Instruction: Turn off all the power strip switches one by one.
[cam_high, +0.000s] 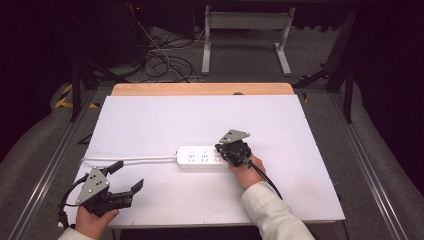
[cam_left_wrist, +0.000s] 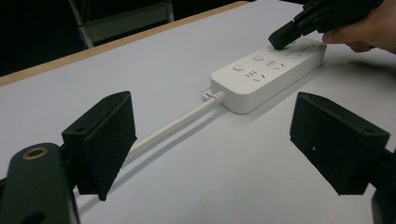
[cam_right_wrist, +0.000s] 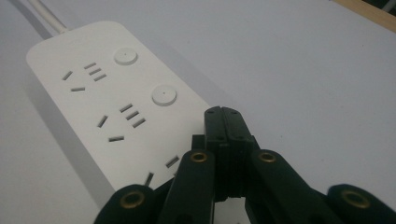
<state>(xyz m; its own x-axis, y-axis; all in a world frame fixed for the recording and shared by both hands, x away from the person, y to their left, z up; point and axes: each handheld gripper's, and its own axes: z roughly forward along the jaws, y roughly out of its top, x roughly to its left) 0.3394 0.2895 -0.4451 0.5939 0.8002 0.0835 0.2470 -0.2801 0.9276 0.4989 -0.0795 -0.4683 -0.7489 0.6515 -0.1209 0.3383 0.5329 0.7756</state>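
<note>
Closed right gripper (cam_right_wrist: 223, 114) pressing down at the third switch of a white power strip (cam_high: 200, 157).

The strip lay mid-table on the white sheet (cam_high: 150, 120), cord (cam_high: 130, 160) trailing left; jaws met to form one blunt tip (apt for a button). The left gripper (cam_high: 129, 179) rested apart, jaws wide, empty.

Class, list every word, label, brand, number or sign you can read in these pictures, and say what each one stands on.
None: no readable text anywhere.
The white power strip bears only socket slots and plain round buttons, no lettering.
The left gripper and right gripper carry no markings.
</note>
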